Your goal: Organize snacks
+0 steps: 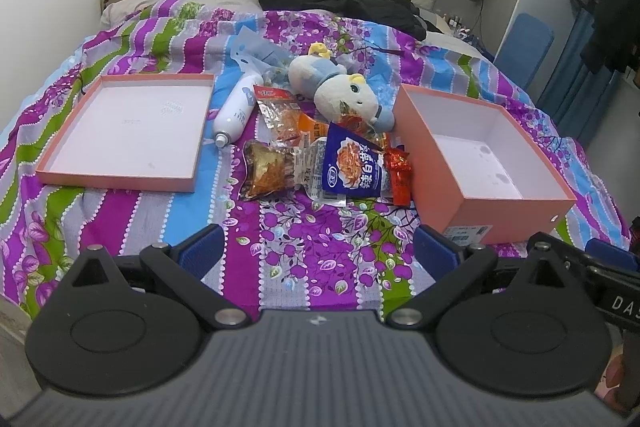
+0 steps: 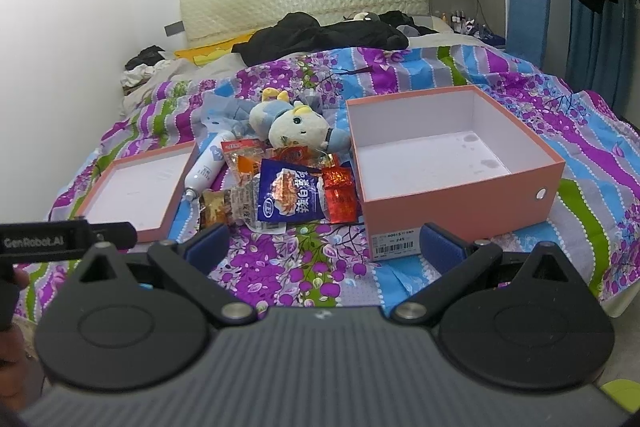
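While both grippers, left [image 1: 316, 247] and right [image 2: 324, 247], hover near with jaws apart and empty, the snacks [image 1: 320, 159] lie on the bed [image 1: 304, 259] between lid [image 1: 124, 131] and box [image 1: 480, 163].

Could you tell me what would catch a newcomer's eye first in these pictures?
Probably the bright purple floral bedspread, with a heap of snack packets in its middle beside a plush toy. An empty pink box sits right of the heap, its shallow lid to the left.
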`<state>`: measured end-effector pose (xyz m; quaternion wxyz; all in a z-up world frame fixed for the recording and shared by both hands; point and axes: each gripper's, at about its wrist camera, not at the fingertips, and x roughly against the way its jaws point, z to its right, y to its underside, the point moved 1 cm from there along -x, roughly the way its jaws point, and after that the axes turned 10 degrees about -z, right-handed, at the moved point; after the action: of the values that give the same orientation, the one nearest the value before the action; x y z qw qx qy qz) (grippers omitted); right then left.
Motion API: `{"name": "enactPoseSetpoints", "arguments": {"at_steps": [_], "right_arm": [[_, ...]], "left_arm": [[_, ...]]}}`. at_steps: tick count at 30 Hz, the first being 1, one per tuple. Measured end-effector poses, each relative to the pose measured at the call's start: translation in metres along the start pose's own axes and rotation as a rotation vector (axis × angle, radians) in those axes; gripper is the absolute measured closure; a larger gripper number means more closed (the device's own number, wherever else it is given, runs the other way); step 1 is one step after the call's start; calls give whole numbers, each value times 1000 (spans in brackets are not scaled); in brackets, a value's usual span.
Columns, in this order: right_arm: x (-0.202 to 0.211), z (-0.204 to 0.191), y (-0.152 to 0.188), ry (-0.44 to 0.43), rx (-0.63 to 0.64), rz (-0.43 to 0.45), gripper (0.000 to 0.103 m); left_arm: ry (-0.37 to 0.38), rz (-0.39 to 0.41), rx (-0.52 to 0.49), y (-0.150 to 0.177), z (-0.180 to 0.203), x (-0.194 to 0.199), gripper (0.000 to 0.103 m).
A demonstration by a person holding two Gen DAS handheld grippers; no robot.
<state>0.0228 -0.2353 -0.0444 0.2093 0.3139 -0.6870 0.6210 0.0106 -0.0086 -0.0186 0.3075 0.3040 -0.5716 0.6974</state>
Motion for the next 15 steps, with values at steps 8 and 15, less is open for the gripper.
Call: {"name": "enactPoseSetpoints", "arguments": {"at_steps": [8,15], "right_arm": [[-12,2,6,-22,-7,-33,0],[-25,0,11,-22,6,-50,0]], "left_arm": [[-2,-26,17,2,-6,-14,1],[8,-48,16,1,-9,-29,1]]}}
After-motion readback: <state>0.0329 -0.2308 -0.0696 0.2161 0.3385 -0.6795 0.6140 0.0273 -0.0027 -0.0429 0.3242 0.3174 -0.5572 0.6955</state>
